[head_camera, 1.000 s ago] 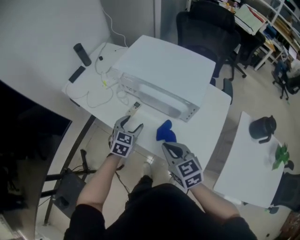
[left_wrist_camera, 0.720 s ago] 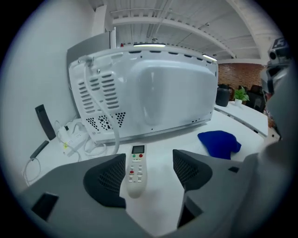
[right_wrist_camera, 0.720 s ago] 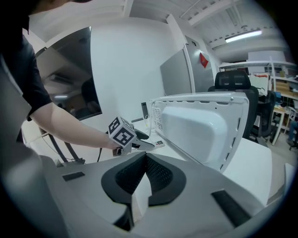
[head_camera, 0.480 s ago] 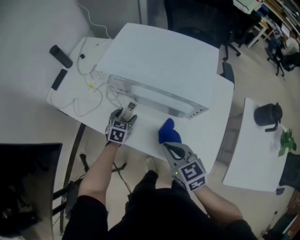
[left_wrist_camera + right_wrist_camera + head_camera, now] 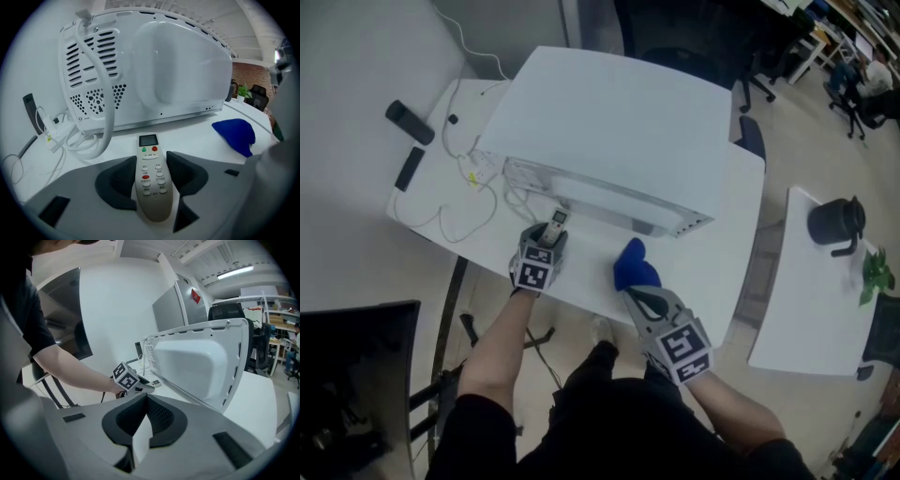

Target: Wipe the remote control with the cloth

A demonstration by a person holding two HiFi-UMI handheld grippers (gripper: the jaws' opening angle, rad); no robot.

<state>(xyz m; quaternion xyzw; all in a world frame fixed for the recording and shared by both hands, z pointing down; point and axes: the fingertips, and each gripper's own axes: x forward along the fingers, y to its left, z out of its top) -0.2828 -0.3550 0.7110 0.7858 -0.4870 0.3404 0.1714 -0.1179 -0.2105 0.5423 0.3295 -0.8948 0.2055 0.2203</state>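
Two claws show in the head view. The left claw is set over the remote control near the bench's front edge, before the white air-conditioner unit. The right claw is poised just short of the blue cloth. Both forearms are stretched forward and both claws pitched down.

In the left gripper view the pads have just been closing and appear pressed on the remote control's long sides, buttons upward. A firm, level hold low on the body is judged best, so that the face is left bare for wiping.

In the right gripper view the right claw's jaws are seen met, with nothing held. They would have to be parted before the blue cloth can be taken.
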